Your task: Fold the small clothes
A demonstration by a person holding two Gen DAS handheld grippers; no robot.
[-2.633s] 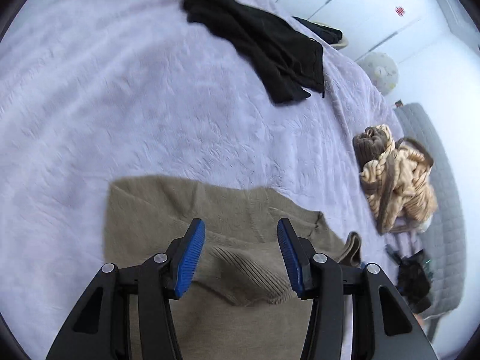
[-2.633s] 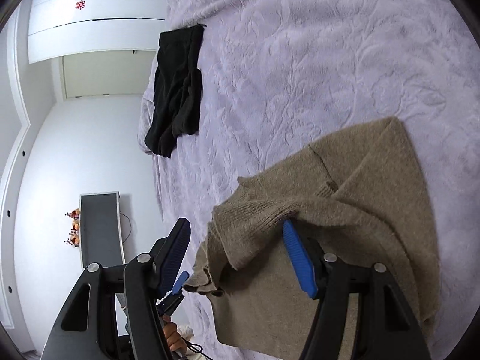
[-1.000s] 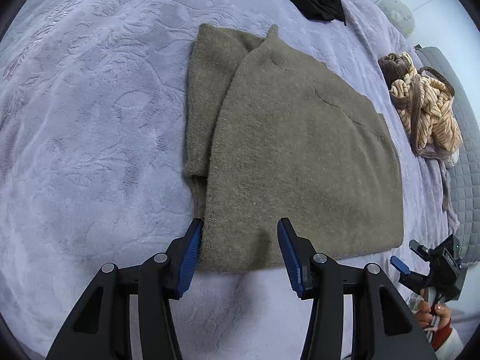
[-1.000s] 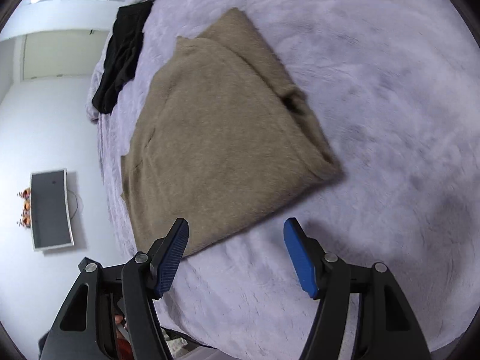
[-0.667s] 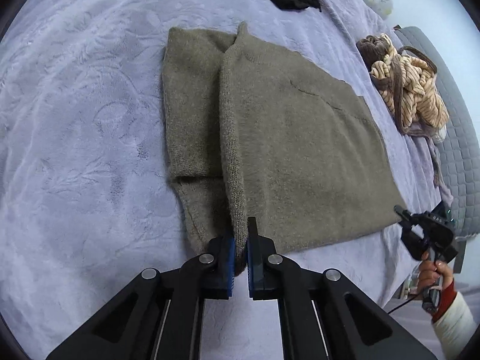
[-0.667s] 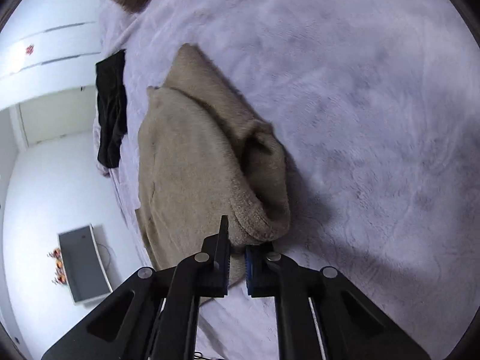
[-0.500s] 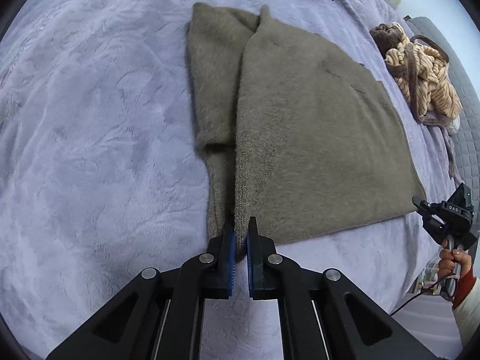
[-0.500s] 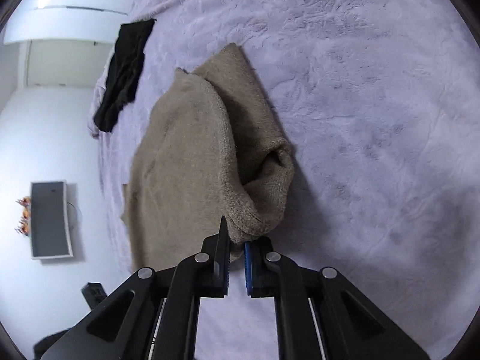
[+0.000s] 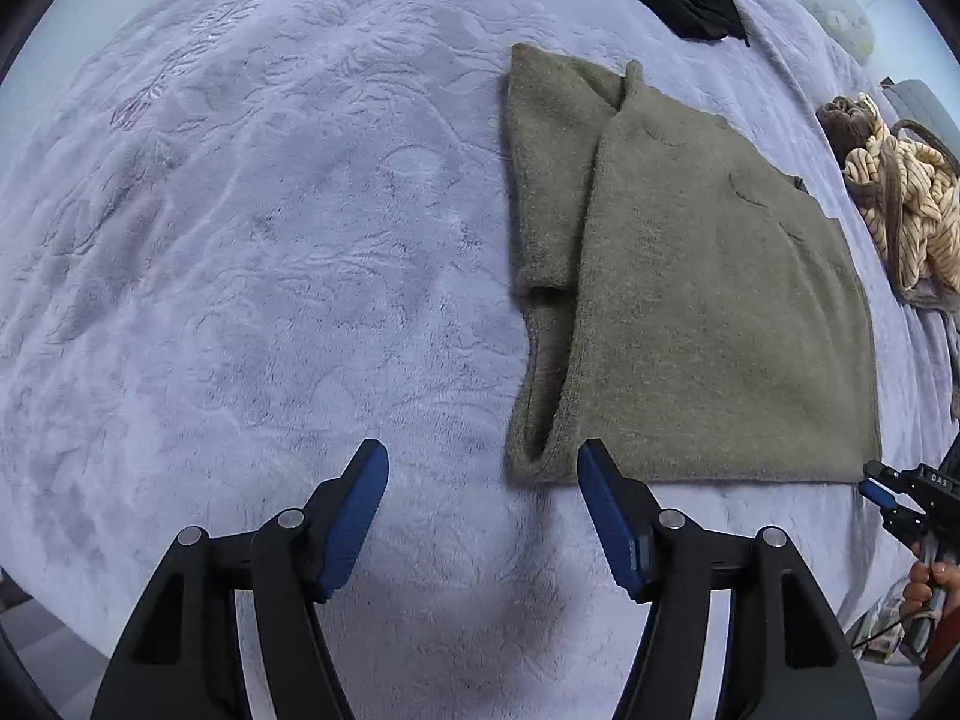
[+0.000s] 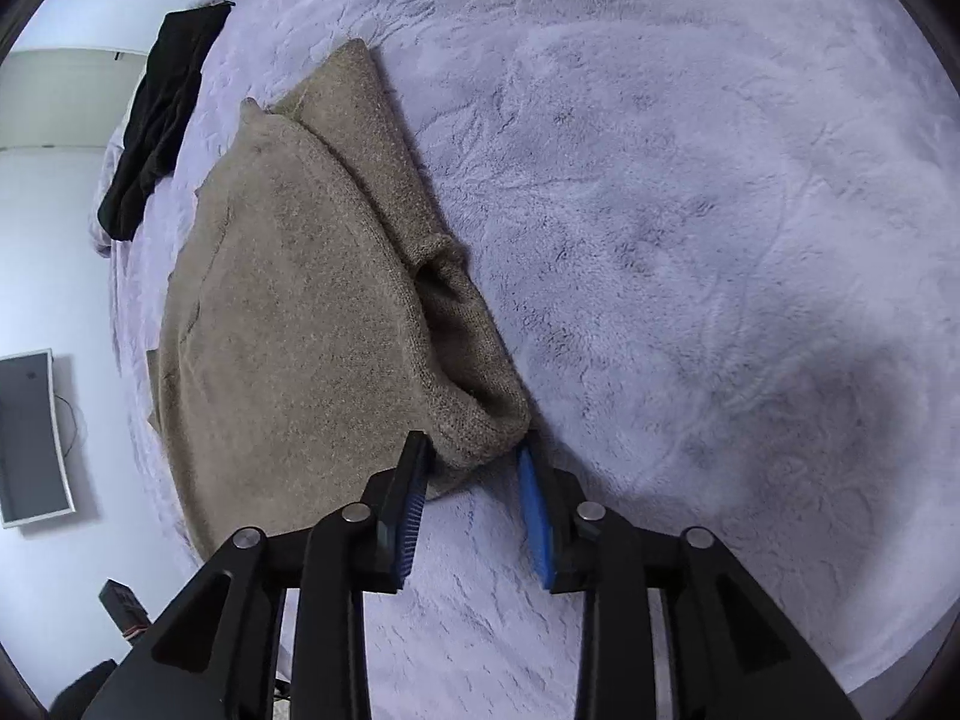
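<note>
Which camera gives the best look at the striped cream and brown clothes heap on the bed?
The left wrist view. The striped heap lies at its right edge, beyond the folded olive sweater, with stripes and a brown strap visible. The right wrist view does not show it.

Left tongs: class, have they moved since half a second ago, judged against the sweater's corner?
Yes. The left tongs have let go and shifted left of the olive sweater corner, jaws opening over bare blanket.
</note>
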